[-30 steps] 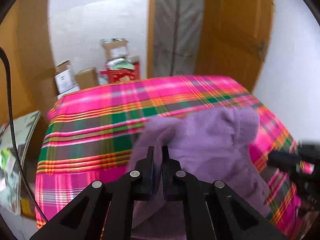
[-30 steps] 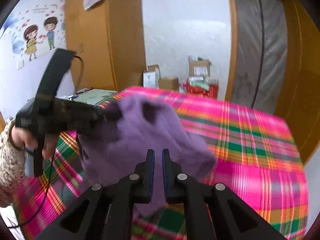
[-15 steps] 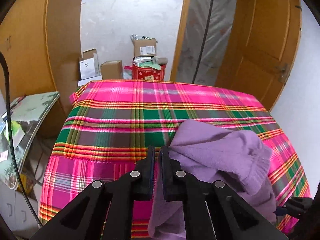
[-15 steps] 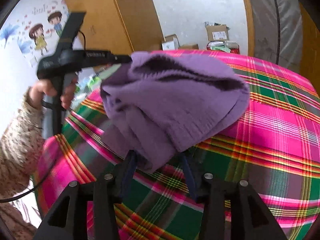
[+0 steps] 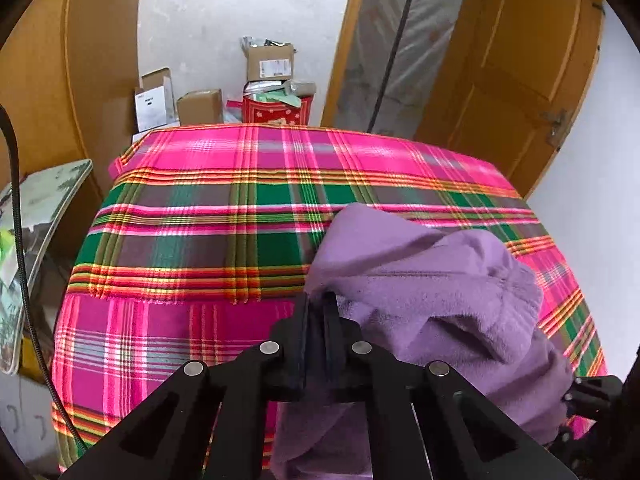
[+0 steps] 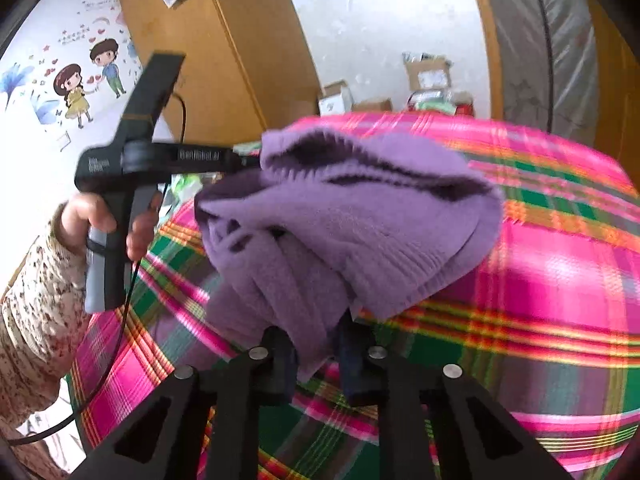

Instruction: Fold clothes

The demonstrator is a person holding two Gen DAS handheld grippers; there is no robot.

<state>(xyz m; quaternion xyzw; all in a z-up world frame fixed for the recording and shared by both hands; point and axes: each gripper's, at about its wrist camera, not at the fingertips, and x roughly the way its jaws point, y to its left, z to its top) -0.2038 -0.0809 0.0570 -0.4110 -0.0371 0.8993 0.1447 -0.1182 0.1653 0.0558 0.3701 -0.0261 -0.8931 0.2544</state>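
A fluffy purple garment hangs bunched over a table covered in pink and green plaid cloth. My left gripper is shut on its upper edge. In the right wrist view that left gripper holds the garment up by one end, gripped by a person's hand in a patterned sleeve. My right gripper sits under the hanging folds; its jaws are closing, with a thick fold of the garment filling the gap between them. Part of the right gripper shows at the lower right of the left wrist view.
Cardboard boxes and a red box stand on the floor beyond the table's far edge. A wooden door is at the right, a wooden wardrobe at the left. A printed board leans by the table's left side.
The right jaws spread wide off the garment, then came in again around a lower fold. The garment sank closer to the plaid cloth, still hanging from the left gripper.
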